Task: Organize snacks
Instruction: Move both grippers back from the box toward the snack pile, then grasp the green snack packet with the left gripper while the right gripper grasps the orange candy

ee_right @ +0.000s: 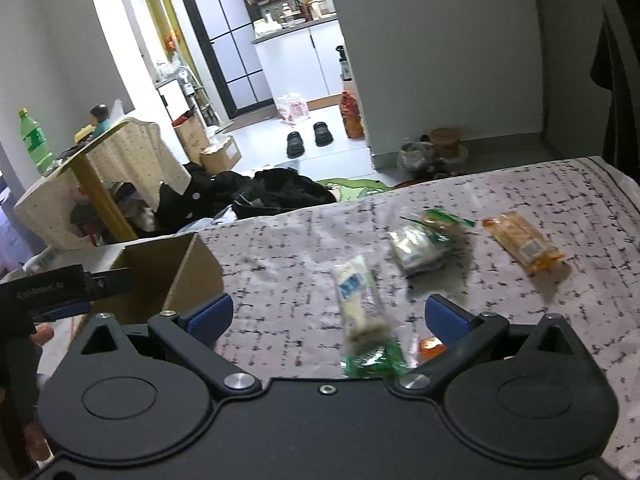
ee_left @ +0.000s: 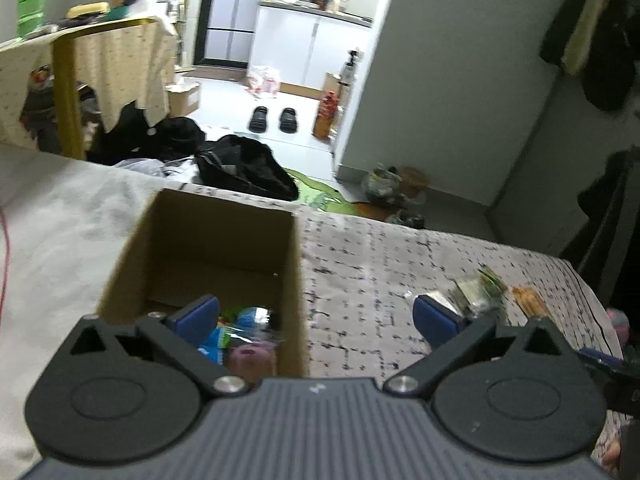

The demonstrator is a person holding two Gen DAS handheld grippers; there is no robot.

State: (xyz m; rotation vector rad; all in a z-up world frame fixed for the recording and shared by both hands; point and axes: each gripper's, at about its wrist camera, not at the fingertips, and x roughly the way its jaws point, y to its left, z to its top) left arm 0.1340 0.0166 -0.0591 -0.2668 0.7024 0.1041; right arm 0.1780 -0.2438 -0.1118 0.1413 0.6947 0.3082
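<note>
Two tongs (ee_left: 314, 318) (ee_right: 328, 316) gape wide, gripping nothing. Several wrapped snacks lie on the patterned bed (ee_right: 560, 200): a white packet (ee_right: 358, 296), a green-and-silver one (ee_right: 420, 246), an orange one (ee_right: 524, 246). More fill the cardboard box (ee_left: 200, 240).

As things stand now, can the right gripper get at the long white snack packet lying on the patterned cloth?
Probably yes: the right gripper is open and empty, the long white snack packet lies uncovered just ahead, nothing between.
</note>
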